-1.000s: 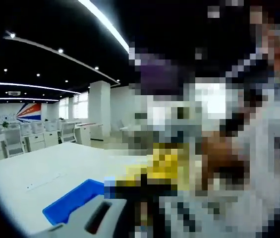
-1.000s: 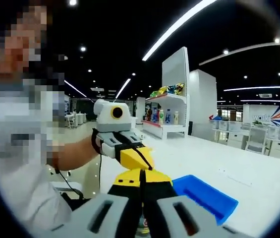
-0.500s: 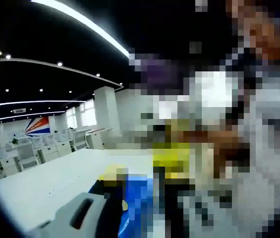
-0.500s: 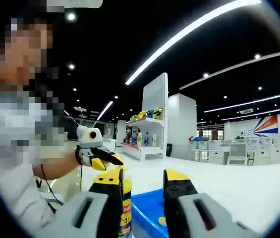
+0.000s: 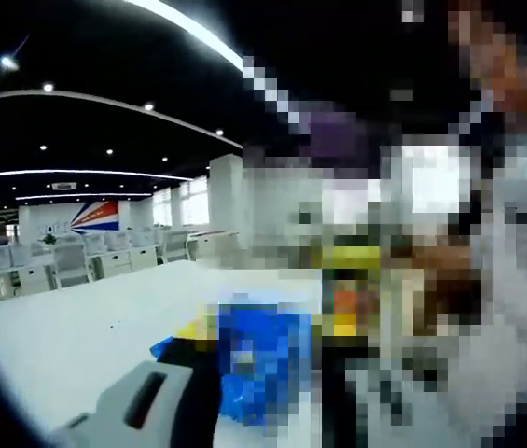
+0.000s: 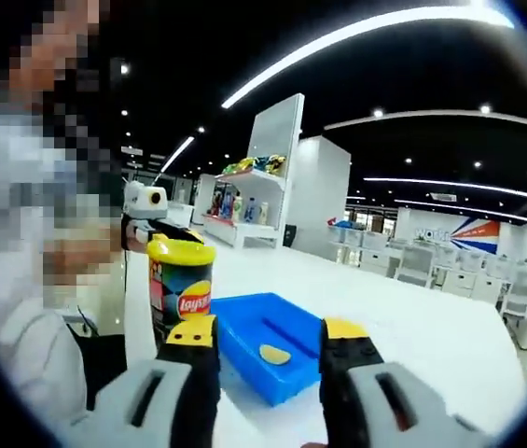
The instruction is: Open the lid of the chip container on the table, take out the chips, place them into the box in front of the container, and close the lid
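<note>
The right gripper (image 6: 268,350) sits low in its own view with its yellow-tipped jaws spread apart and nothing between them, and past them we look straight onto the white table (image 6: 431,336). The chip can (image 6: 178,285) stands upright near the table's edge, yellow lid (image 6: 181,249) on top, just beside the blue box (image 6: 268,341). Inside that box we spot one chip (image 6: 274,355) lying on the floor of it. Behind the can the left gripper (image 6: 156,224) comes in from the left, close by the lid, though we cannot tell from here whether it touches. Over in the left gripper view, we see one grey jaw rising from the bottom, the rest lost under mosaic, so we cannot tell how wide that gripper stands. The blue box (image 5: 244,359) shows there too, partly blurred, resting on the table (image 5: 67,327). Far back, shelves (image 6: 244,201) hold bottles and bags, and rows of white chairs (image 6: 468,271) line the room.
</note>
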Demonstrator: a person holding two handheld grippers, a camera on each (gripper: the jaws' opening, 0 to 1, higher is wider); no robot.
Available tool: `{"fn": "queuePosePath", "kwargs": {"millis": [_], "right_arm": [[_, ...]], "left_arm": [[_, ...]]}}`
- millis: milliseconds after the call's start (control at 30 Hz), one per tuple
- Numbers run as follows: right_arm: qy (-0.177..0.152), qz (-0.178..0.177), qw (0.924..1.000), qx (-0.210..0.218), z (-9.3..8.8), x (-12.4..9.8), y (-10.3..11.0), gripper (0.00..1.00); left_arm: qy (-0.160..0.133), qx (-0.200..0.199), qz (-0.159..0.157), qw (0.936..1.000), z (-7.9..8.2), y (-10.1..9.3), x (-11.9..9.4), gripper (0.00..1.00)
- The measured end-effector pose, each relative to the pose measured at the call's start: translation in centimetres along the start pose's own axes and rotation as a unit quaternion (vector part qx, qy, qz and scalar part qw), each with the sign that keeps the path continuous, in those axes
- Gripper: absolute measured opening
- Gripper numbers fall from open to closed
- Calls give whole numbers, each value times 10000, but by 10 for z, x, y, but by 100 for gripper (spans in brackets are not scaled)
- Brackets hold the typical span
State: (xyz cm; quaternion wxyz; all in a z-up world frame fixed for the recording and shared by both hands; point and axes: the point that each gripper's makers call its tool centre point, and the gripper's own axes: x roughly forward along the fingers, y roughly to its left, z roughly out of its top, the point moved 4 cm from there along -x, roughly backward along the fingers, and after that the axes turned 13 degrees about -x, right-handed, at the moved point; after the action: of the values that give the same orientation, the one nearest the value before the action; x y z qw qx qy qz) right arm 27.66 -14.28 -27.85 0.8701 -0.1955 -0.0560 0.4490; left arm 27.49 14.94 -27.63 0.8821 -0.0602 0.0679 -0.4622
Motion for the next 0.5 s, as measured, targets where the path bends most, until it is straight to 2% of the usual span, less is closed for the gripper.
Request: {"fn": "queuePosePath", "kwargs": {"millis": [67,167,233,333,367,433,500], "right_arm": [[199,72,9998,-49,-13,2,5,47],[361,58,9993,-40,-27,4,6,47],[360,47,9993,97,-34,5,6,47],[436,7,9989,169,-45,7,6,48],[450,-12,9989,138,-50,8,6,51],[483,-22,9987,177,-55,10,6,54],[492,-43,9985,252,-61,10,5,53]], "left_arm": [[75,-13,89,9999,-8,4,0,41],[14,-145,172,9997,-14,9,-1,43],[-12,-210,284,9994,-18,13,0,44],[-33,-142,770,9969,-30,27,2,45],[43,-100,827,9965,-34,29,3,47],[42,-59,833,9965,-42,30,5,49],[59,-88,790,9968,-49,30,6,49]]}}
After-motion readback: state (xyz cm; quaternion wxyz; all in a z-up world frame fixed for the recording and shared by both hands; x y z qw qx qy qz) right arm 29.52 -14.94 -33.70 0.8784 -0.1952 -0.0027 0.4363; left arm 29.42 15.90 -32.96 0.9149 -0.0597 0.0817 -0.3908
